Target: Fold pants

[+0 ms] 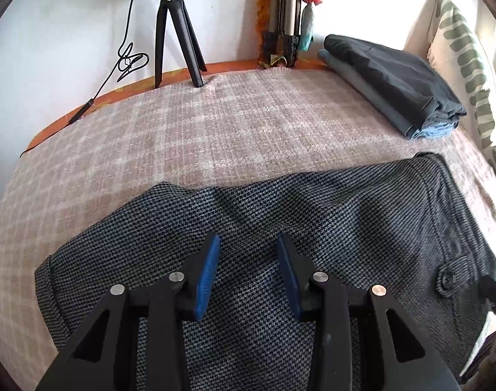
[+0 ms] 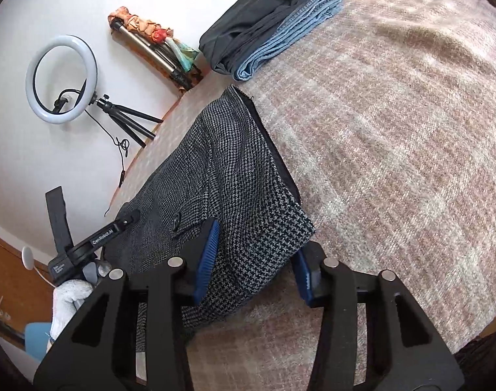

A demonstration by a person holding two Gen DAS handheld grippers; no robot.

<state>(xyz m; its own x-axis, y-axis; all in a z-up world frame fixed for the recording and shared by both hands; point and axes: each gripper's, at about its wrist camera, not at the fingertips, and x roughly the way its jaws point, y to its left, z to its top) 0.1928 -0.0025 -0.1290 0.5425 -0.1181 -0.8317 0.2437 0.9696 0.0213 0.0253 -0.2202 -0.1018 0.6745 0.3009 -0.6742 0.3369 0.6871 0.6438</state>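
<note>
Pants (image 2: 234, 176) lie on the bed (image 2: 394, 114), long axis running toward 11 o'clock from the right hand-held gripper (image 2: 257, 257) (spread, straddling the near corner); the left hand-held gripper (image 1: 248, 273) hovers spread above them.

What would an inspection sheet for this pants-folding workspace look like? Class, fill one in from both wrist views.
Surface: bed under a plaid blanket, pinkish and cream.
Job's things: houndstooth pants lying on the blanket, partly folded, button visible.
Clutter: stack of folded clothes, dark over blue denim, at the far corner.
Grippers: left hand-held gripper open above the pants; right hand-held gripper open, with a pants corner between its blue pads.
Cables: black cable hanging down the wall by the tripod.
Surroundings: ring light on a small tripod, white wall, patterned pillow.
</note>
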